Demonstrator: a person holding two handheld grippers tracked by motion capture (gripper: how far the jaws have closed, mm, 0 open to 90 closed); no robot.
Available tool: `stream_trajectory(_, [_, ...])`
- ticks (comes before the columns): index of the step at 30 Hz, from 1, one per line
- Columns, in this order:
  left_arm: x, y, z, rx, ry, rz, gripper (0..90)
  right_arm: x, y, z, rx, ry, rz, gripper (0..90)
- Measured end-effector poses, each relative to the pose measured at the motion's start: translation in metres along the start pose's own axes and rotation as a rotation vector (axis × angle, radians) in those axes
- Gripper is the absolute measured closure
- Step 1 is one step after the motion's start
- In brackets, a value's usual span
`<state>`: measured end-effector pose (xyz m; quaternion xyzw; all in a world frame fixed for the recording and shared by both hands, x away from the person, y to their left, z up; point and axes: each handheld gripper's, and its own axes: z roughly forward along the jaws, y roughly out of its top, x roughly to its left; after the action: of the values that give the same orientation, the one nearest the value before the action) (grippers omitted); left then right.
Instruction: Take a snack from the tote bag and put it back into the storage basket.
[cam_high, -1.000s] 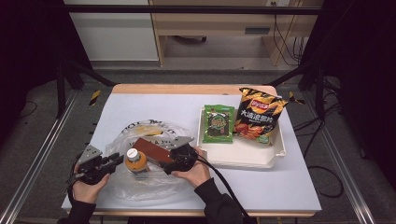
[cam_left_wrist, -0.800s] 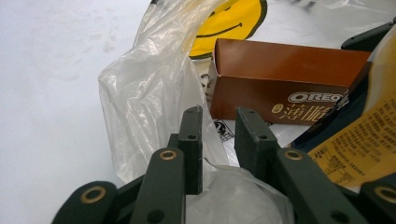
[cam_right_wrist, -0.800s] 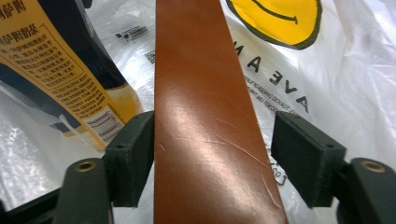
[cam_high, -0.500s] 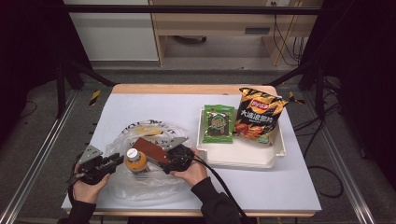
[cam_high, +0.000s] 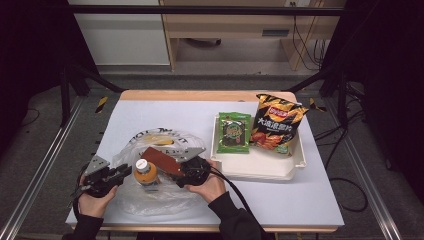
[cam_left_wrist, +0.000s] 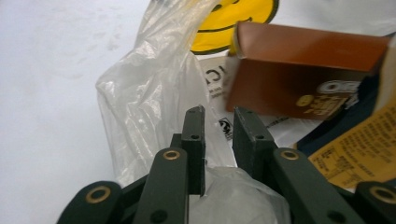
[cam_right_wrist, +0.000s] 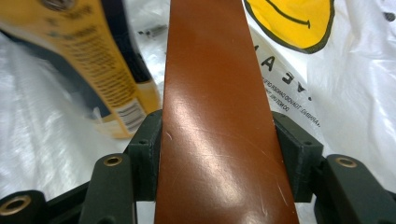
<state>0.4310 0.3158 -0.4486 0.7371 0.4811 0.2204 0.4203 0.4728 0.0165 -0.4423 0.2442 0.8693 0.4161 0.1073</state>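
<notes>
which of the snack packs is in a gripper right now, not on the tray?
The brown box: right gripper is shut on it over the plastic bag. Green packet and chip bag lie on the white tray.

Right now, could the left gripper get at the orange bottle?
Probably not at once. The left gripper sits beside the bottle, but its jaws pinch the plastic bag, and the brown box in the right gripper crowds the bottle's other side.

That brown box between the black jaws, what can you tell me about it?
The brown box looks like glossy cardboard, long and flat, with a small logo printed on one face. The right gripper clamps it across its narrow sides, and it juts out above the clear plastic bag with the yellow smiley. It sits just beside the orange-capped bottle; whether they touch I cannot tell.
</notes>
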Motion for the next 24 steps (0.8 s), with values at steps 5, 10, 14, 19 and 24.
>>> stream_trajectory(5, [0.000,-0.002,0.004,0.013,0.002,-0.002,75.8,0.001,-0.001,-0.013,-0.040,0.014,-0.004,43.6])
stream_trajectory(10, [-0.002,-0.002,0.006,0.019,-0.004,0.001,76.1,0.001,0.001,-0.022,-0.091,0.026,-0.006,43.6])
stream_trajectory(14, [-0.001,-0.001,0.006,0.015,-0.001,0.004,76.1,0.000,0.006,-0.028,-0.123,0.037,-0.008,43.6])
stream_trajectory(19, [-0.002,-0.002,0.006,0.019,-0.007,0.003,76.0,0.001,0.014,-0.032,-0.142,0.041,-0.020,43.6])
stream_trajectory(24, [-0.001,-0.002,0.006,0.020,-0.005,-0.002,75.9,0.003,0.019,-0.040,-0.154,0.054,-0.034,43.6])
